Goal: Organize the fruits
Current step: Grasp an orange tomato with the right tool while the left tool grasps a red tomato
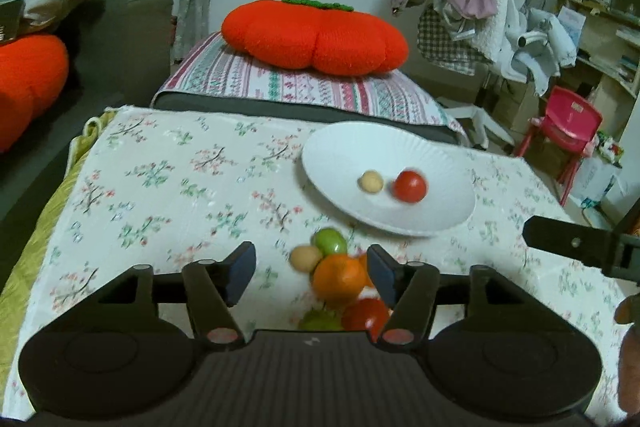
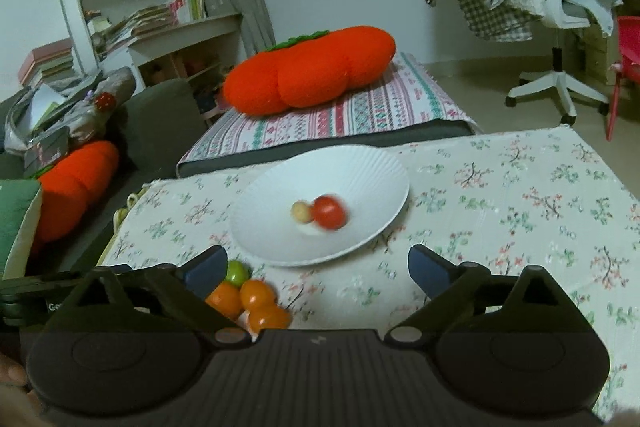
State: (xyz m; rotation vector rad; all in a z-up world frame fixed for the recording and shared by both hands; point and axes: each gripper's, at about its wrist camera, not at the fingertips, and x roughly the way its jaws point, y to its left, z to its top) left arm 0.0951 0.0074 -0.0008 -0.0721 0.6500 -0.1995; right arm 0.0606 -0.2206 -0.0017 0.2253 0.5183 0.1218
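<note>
Jaws of both grippers spread, empty, over floral tablecloth (image 2: 520,195); white plate (image 2: 360,167) holds 2 fruits.

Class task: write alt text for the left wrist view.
An open left tool hovers over a pile of small fruits on a floral tablecloth. Beyond sits a white plate holding a red fruit and a beige fruit.

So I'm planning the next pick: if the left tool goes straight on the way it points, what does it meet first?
Probably the orange in the pile on the cloth, between the open left tool fingers; the plate lies beyond, to the right. Depth is uncertain.
</note>
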